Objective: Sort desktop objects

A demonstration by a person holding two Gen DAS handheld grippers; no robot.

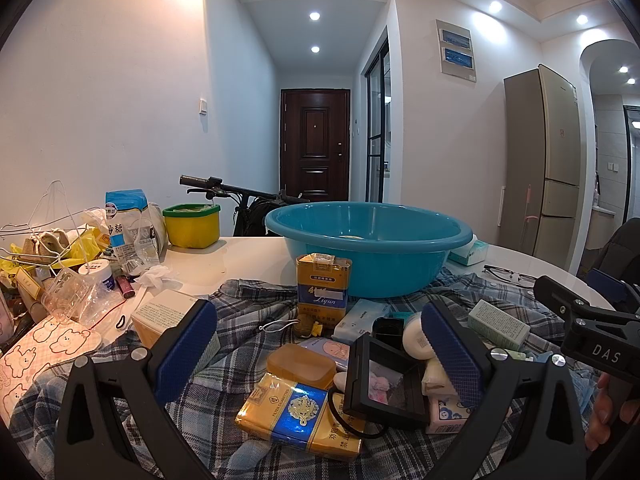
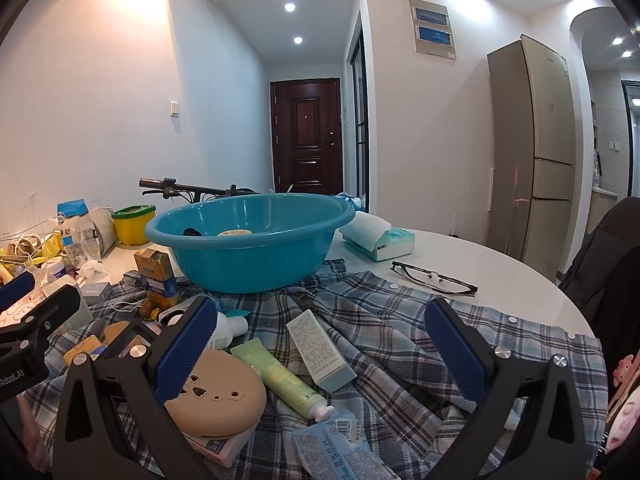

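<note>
Here, through the left wrist camera, we see our left gripper (image 1: 320, 340) with its blue-padded fingers (image 1: 186, 344) spread wide and holding nothing, poised over a plaid shirt (image 1: 240, 344) strewn with small things; between the fingers lie an amber soap bar (image 1: 301, 365), a flat yellow-and-blue cigarette pack (image 1: 298, 414) and a black open case (image 1: 386, 376) just right of them; farther back an upright yellow cigarette carton (image 1: 323, 288) stands touching the front of the teal basin (image 1: 372, 248); the right gripper's black body shows at the right edge; a yellow tub (image 1: 193, 226) and a sugar bag (image 1: 126, 216) sit on the white table (image 1: 240, 256) to the left. Through the right wrist camera, our right gripper (image 2: 320, 344) is likewise open and empty above the shirt (image 2: 400, 320); between its fingers lie a pale green tube (image 2: 280, 376) and a slim white-and-teal box (image 2: 320, 348) side by side, with a tan round case (image 2: 224, 396) under the left finger; spectacles (image 2: 434, 278) rest on the table beyond, near a tissue pack (image 2: 378, 238) beside the basin (image 2: 248, 236).
</note>
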